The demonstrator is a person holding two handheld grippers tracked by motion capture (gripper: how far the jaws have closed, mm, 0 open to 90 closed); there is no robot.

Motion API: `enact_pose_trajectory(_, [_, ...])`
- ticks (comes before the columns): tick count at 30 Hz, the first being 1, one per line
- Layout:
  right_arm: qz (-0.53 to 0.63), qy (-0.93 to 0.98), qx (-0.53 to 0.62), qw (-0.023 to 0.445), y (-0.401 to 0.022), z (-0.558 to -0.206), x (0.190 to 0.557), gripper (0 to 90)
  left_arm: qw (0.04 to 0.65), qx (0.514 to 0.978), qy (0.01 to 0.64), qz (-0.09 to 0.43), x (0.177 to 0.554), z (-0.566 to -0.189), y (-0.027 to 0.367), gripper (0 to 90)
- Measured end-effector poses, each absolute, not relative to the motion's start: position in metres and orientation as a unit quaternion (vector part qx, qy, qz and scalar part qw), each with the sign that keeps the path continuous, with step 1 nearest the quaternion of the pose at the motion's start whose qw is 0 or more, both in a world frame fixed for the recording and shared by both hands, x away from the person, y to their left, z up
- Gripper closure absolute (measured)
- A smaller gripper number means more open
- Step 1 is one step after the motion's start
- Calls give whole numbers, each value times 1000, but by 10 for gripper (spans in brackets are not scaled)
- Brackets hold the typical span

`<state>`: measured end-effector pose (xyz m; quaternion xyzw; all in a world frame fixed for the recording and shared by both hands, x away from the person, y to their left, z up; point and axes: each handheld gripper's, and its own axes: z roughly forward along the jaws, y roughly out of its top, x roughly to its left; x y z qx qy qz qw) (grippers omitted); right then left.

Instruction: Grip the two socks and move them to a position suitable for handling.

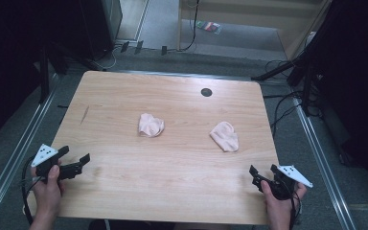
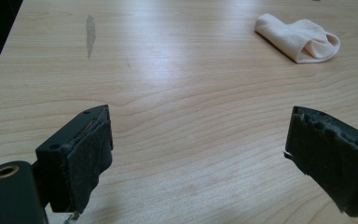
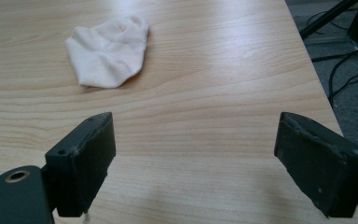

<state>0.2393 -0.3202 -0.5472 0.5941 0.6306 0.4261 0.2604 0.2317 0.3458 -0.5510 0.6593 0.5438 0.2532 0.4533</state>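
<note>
Wooden table, two pale socks mid-table, well ahead of both tongs; left tongs spread, right tongs spread

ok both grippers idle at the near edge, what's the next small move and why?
Probably ease the right gripper forward toward the crumpled pale pink sock on the right. Its fingers stand wide apart with nothing between them, and that sock lies ahead on the bare wooden table. The left gripper could mirror this.
</note>
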Motion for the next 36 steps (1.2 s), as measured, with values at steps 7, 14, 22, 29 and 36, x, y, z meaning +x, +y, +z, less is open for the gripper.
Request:
enact_pose_trajectory(7, [428,636,584,266,-311,-543,240,129,452,661,541,258,232,-551,345,79])
enact_pose_trajectory(14, [426,654,561,276,-291,-528,248,127,454,657,543,258,233,-551,345,79])
enact_pose_trajectory(22, [419,681,534,273,-258,-509,278,127,458,655,545,255,233,-551,346,79])
enact_pose_trajectory(29, [415,686,529,277,-246,-497,306,128,459,653,545,257,233,-551,347,79])
enact_pose_trajectory(36, [397,696,530,277,-239,-495,336,147,460,654,544,255,233,-551,347,79])
